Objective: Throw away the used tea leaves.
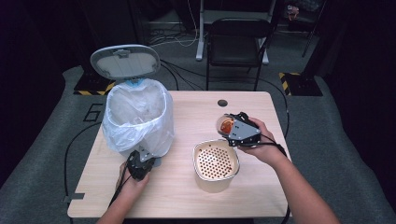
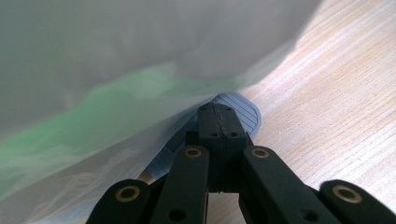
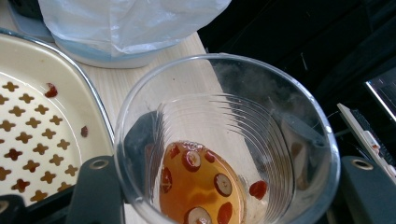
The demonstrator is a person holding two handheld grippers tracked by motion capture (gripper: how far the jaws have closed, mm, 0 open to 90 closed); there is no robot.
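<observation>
I see a light wooden table [image 1: 187, 196] with a grey-blue pedal bin lined with a white translucent plastic bag [image 1: 137, 116] on its left half, oval lid [image 1: 125, 61] standing open behind it. My left gripper [image 1: 141, 162] sits low at the front base of the bin, hand [image 1: 133, 184] behind it. In the left gripper view the two black jaws are pressed flat together with no gap, nothing between them, tips resting on the ribbed grey-blue pedal [image 2: 243, 112] at the foot of the bin, bag plastic [image 2: 116, 70] bulging right over them.

My right gripper [image 1: 232, 127] is up above the table right of centre, holding a clear ribbed plastic cup [image 1: 226, 125] tilted on its side, mouth toward the bin side. In the right gripper view the jaws sit either side of the cup [image 3: 224, 140], clamped on its wall; inside is amber liquid with red date slices [image 3: 201, 186] pooled in the low part. Right hand [image 1: 261, 140] wraps the gripper body.

Just below the cup in the high view sits a cream rounded-square strainer basin with a perforated insert [image 1: 215, 163], on the table near the front centre, apart from the bin. In the right gripper view its rim [image 3: 93, 98] is just beside the cup, and a couple of red bits [image 3: 51, 90] lie on the perforated tray.

A small dark round hole [image 1: 222, 102] is in the table's far edge. Black folding chair [image 1: 236, 44] on the floor beyond the table, cables around it
</observation>
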